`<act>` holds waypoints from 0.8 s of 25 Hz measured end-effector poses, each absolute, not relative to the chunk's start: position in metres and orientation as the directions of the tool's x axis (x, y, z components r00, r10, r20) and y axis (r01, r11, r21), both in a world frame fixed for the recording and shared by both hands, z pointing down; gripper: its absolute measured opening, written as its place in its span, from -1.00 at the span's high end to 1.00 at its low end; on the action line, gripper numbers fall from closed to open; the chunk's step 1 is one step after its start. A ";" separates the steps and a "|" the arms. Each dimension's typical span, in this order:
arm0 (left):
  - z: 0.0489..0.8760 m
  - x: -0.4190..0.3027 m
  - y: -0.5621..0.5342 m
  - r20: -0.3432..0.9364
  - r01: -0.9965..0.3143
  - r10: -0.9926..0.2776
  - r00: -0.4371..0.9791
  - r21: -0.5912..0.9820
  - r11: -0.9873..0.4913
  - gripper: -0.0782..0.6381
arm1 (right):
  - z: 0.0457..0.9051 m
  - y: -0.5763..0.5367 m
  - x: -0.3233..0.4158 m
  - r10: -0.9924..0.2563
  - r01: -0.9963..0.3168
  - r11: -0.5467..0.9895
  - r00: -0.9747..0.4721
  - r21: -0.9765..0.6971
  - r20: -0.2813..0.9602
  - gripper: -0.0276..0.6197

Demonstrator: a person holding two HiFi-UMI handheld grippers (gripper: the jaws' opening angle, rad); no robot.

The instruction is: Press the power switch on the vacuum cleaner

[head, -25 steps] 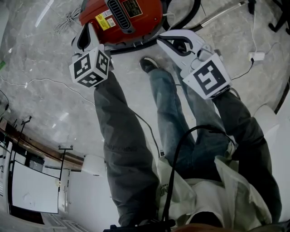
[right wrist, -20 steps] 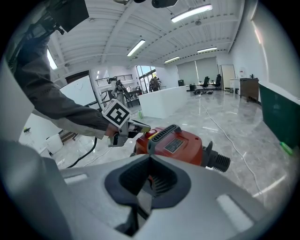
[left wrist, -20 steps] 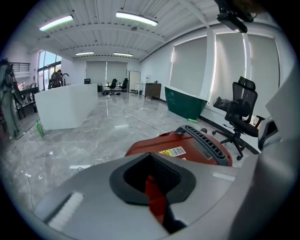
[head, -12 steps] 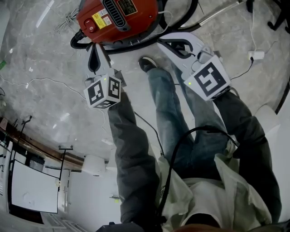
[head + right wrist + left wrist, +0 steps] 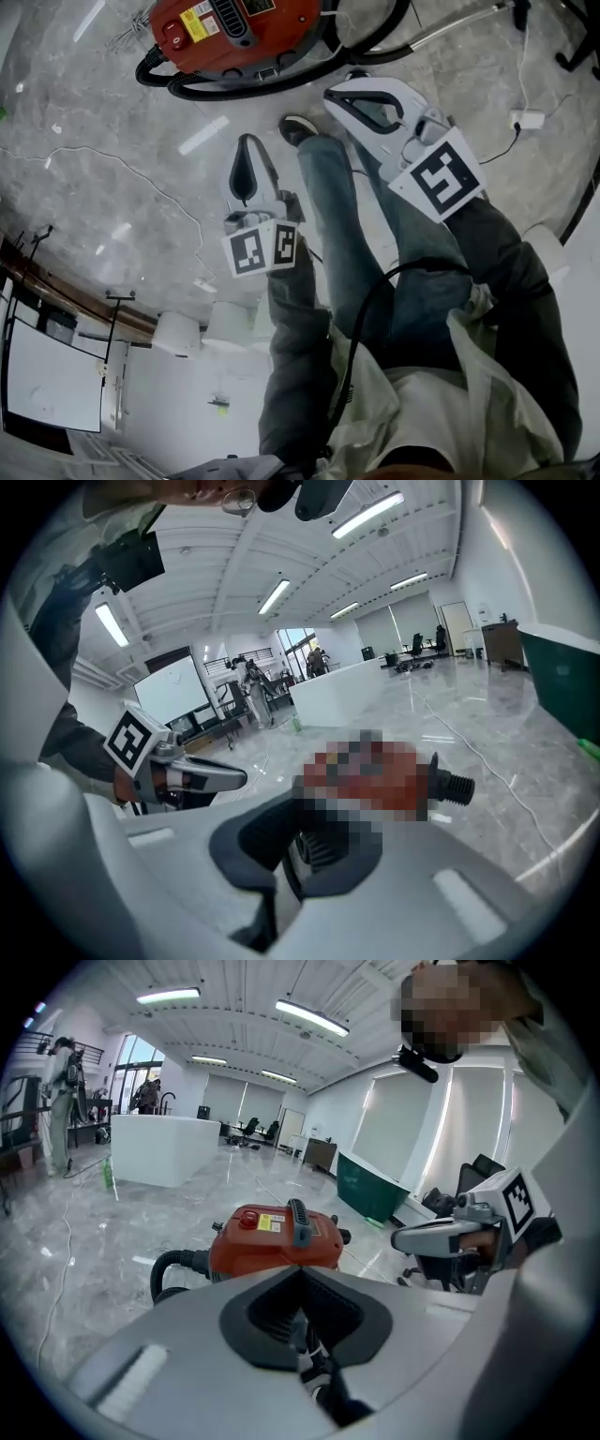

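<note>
The red vacuum cleaner (image 5: 234, 33) stands on the marble floor at the top of the head view, with its round red power switch (image 5: 170, 29) on the left end. My left gripper (image 5: 247, 145) hangs well short of it, over the floor, jaws shut and empty. In the left gripper view the vacuum cleaner (image 5: 277, 1237) and switch (image 5: 247, 1220) lie straight ahead of the left gripper (image 5: 298, 1274). My right gripper (image 5: 336, 97) hovers near the vacuum's hose, shut and empty. In the right gripper view the vacuum cleaner (image 5: 375, 775) is mosaic-blurred beyond the right gripper (image 5: 300, 841).
A black hose (image 5: 281, 80) loops round the vacuum's base and a metal wand (image 5: 450, 28) runs to the upper right. A white adapter (image 5: 522, 119) with its cable lies at right. The person's shoe (image 5: 298, 127) and legs stand between the grippers. A thin cable (image 5: 112, 164) crosses the floor at left.
My left gripper has drawn back from the vacuum's left end, down and toward the person. The right gripper has hardly moved. The vacuum sits higher in the head view.
</note>
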State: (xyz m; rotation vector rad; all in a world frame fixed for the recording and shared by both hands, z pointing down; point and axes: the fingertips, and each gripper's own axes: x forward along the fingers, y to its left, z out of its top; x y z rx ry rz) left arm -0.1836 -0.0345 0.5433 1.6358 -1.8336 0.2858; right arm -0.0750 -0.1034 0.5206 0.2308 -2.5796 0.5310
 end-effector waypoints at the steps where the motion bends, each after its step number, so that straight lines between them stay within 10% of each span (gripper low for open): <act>1: 0.540 -0.177 -0.030 0.594 -0.948 -0.804 -0.002 0.254 0.190 0.79 | 0.519 -0.101 -0.072 -0.061 -0.253 0.909 -0.867 -0.330 0.495 0.91; 20: 0.460 -0.110 0.105 0.487 -0.962 -0.872 0.055 0.261 0.085 0.78 | 0.450 0.011 0.031 -0.226 -0.403 0.858 -0.854 -0.319 0.468 0.91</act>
